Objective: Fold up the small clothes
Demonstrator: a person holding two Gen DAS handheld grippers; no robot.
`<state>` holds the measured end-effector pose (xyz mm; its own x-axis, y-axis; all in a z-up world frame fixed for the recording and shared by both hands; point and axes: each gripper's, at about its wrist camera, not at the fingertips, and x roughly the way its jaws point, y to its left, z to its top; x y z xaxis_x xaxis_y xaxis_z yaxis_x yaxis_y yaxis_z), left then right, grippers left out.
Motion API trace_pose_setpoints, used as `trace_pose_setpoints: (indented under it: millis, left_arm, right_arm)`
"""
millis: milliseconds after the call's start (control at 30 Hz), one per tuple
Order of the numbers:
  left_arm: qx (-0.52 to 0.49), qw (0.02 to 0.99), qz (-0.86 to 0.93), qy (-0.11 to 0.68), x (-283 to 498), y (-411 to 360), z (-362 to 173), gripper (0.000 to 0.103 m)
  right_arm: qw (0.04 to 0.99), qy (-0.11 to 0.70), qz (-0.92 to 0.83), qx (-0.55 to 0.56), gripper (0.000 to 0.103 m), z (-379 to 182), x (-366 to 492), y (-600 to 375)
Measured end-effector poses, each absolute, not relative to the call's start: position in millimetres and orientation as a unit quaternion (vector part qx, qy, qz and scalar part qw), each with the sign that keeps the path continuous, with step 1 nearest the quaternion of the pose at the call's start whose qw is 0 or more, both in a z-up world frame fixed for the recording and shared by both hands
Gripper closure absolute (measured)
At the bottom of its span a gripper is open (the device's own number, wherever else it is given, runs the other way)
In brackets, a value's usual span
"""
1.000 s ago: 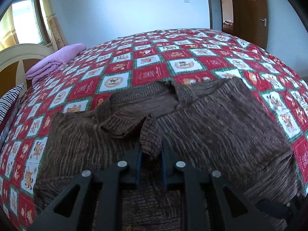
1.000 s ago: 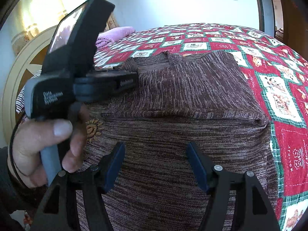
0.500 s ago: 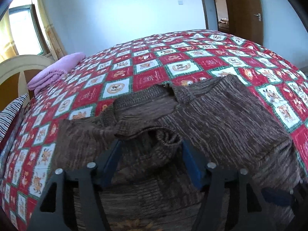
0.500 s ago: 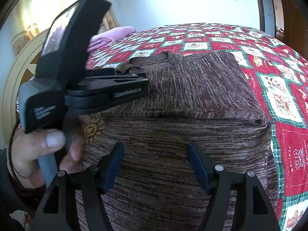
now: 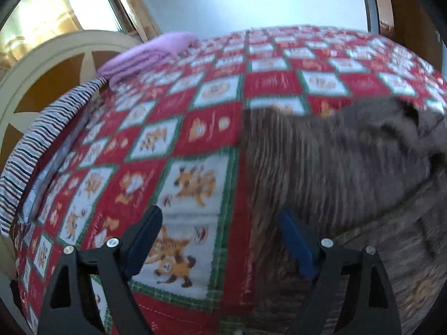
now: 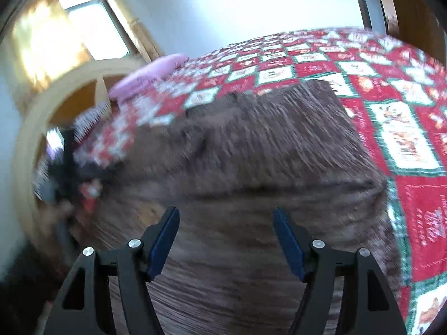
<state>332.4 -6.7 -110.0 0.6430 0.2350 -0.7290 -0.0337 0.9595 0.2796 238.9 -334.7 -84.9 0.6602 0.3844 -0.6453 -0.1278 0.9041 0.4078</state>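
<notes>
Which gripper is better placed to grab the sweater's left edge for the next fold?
Probably left. The left gripper has just been opening, nothing between its jaws, and straddles the brown sweater's edge on the quilt. The right gripper hangs open over the sweater's middle.

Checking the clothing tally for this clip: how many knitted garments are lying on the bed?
1: a brown knitted sweater spread on the red patchwork quilt, seen in both wrist views. Others may lie outside the frames.
</notes>
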Motion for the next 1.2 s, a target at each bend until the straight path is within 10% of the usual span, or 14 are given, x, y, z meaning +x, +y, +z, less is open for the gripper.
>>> trace_pose_setpoints:
  millis: [300,367,433,600,733,800,867,1200]
  left_arm:
    - [0.15,0.904,0.084,0.391,303.8,-10.0,-114.9,0.008]
    - [0.136,0.903,0.079,0.4,305.3,0.6,-115.6,0.003]
    - [0.114,0.902,0.067,0.411,305.9,10.3,-116.2,0.001]
    - [0.066,0.901,0.043,0.428,301.6,29.0,-118.4,0.0]
    - [0.056,0.904,0.037,0.421,296.5,28.3,-117.0,0.0]
    - [0.054,0.908,0.034,0.415,292.8,29.2,-111.9,0.0]
    - [0.046,0.915,0.04,0.398,285.1,34.8,-98.7,0.001]
    - [0.079,0.928,0.038,0.361,312.9,-3.9,-76.9,0.0]
  right_arm:
    - [0.87,0.443,0.151,0.153,0.035,-78.7,335.4,-281.9]
    - [0.871,0.455,0.14,0.124,0.055,-92.9,349.0,-269.2]
    - [0.872,0.455,0.123,0.134,0.096,-98.7,349.6,-273.4]
    - [0.858,0.458,0.159,0.168,0.097,-94.0,312.8,-290.7]
    - [0.854,0.474,0.159,0.141,0.095,-106.1,304.2,-293.2]
    - [0.862,0.469,0.141,0.131,0.075,-106.8,306.8,-294.7]
    - [0.865,0.464,0.132,0.139,0.033,-101.9,309.4,-297.4]
    - [0.854,0.421,0.239,0.188,0.033,-85.2,333.1,-246.7]
